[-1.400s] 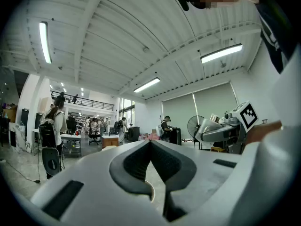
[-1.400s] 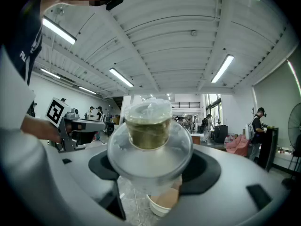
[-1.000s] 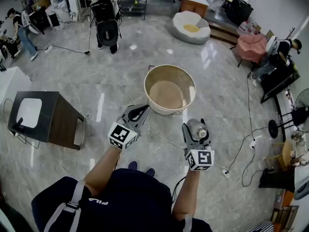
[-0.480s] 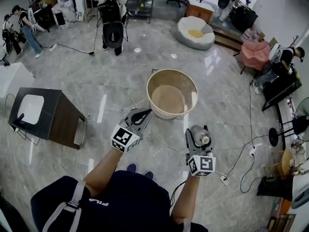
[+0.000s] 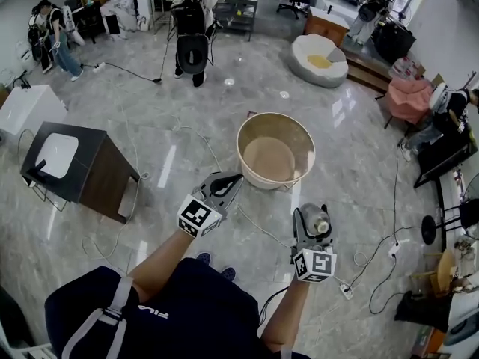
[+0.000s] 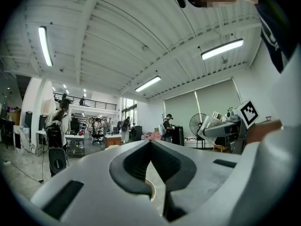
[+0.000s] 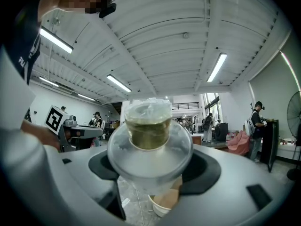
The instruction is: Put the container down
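One container (image 5: 317, 221) in right tool (image 5: 313, 214), left tool (image 5: 233, 179) closed

Right hand-held gripper (image 5: 313, 217) with container (image 5: 318, 221) has drawn slightly back from basin (image 5: 256, 175).

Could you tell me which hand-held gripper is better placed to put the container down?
Right: the right hand-held gripper holds the container; the left hand-held gripper is shut and empty.

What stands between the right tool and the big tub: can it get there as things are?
Probably yes. The right tool, shut on the container, hangs over bare floor just short of the tub, whose open top is unobstructed; the left tool sits off to the side.
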`<action>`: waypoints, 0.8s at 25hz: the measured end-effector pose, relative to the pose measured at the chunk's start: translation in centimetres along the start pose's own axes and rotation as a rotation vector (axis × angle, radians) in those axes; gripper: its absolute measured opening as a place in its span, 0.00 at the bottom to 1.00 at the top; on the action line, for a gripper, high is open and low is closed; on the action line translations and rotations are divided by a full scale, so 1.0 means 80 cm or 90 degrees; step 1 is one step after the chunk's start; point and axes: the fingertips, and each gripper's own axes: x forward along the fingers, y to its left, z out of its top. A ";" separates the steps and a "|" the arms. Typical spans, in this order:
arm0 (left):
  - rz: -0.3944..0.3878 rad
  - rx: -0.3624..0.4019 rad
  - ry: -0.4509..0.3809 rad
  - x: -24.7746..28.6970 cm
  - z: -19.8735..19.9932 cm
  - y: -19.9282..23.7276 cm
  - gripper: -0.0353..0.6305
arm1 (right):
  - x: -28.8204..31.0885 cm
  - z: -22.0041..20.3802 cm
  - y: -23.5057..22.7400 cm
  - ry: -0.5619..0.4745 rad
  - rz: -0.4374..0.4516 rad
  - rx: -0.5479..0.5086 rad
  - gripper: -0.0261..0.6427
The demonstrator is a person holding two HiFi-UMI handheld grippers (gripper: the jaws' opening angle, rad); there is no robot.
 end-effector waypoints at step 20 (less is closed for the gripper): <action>0.057 0.010 -0.015 0.027 -0.009 0.002 0.09 | 0.008 -0.020 -0.047 0.007 0.010 -0.008 0.55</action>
